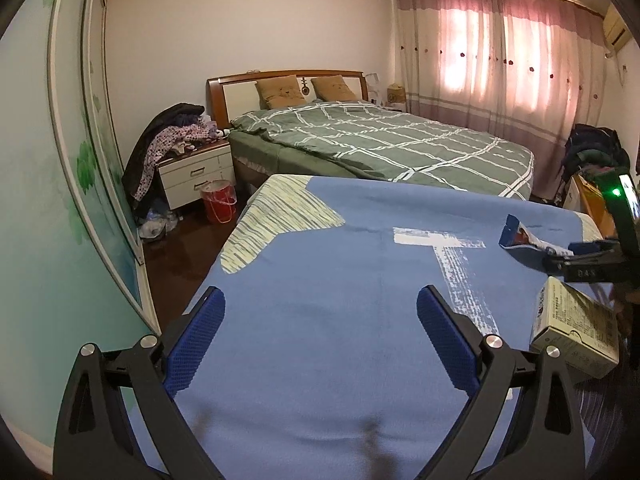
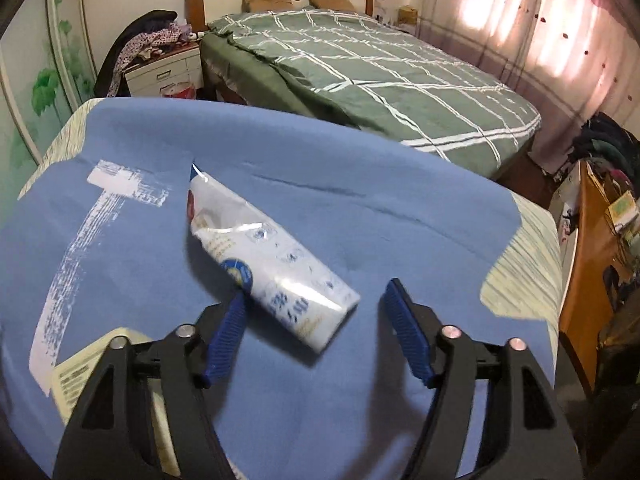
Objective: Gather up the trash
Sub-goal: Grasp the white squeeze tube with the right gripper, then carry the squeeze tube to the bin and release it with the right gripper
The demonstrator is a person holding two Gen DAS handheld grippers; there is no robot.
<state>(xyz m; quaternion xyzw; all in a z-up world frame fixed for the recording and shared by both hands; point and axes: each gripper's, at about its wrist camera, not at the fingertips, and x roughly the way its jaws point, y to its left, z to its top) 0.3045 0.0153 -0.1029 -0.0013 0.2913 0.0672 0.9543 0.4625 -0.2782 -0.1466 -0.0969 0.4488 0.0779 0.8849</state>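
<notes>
A white snack packet (image 2: 276,264) with blue print lies crumpled on the blue cloth (image 2: 360,220) that covers the table. My right gripper (image 2: 316,292) is open around the packet's near end. Its left finger (image 2: 228,328) touches the packet's edge and its right finger stands apart from it. In the left wrist view the same packet (image 1: 520,236) shows at the right edge, in front of my right gripper (image 1: 560,254). A cream cardboard box (image 1: 576,332) lies just beside it. My left gripper (image 1: 322,296) hangs open over bare blue cloth with nothing between its fingers.
White paint streaks (image 2: 108,184) mark the cloth. Beyond the table stands a bed (image 1: 380,144) with a green checked cover. A red bucket (image 1: 218,202) sits on the floor by a white nightstand (image 1: 196,172) piled with clothes. A wooden desk (image 2: 588,272) borders the table's right side.
</notes>
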